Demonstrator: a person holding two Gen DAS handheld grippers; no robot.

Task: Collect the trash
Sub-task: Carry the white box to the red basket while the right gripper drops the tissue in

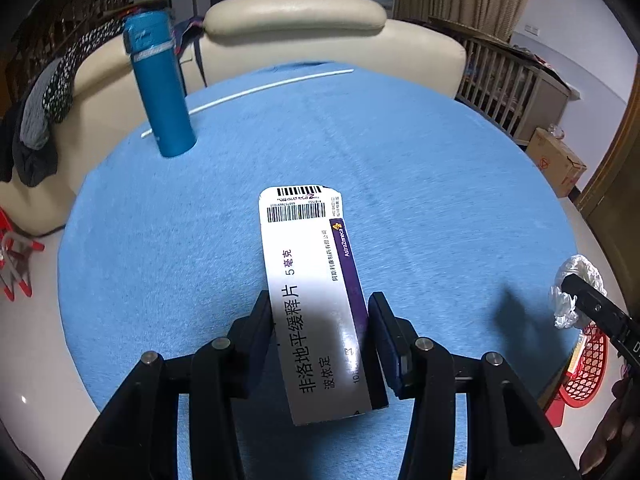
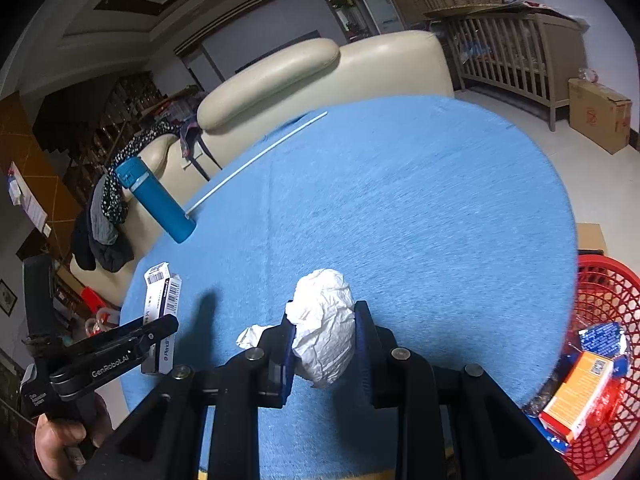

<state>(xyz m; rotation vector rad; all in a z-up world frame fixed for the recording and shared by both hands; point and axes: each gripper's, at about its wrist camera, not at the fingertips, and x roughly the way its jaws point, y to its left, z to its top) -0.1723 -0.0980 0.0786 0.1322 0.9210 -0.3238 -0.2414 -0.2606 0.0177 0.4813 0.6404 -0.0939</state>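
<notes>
My left gripper (image 1: 320,324) is shut on a long white and purple medicine box (image 1: 312,280), held above the round blue table (image 1: 400,152). From the right wrist view the same box (image 2: 162,300) shows at the left, clamped in the left gripper (image 2: 160,334) with a hand below it. My right gripper (image 2: 324,332) is shut on a crumpled white paper ball (image 2: 326,328), lifted over the table's near part. In the left wrist view the paper ball (image 1: 572,292) appears at the right edge in the right gripper's fingers (image 1: 588,300).
A red mesh basket (image 2: 600,288) stands off the table's right side, holding an orange box (image 2: 580,392) and blue packets. A blue bottle (image 1: 158,88) stands at the far left of the table beside a thin white stick (image 1: 256,90). A cream sofa (image 1: 320,20) lies behind.
</notes>
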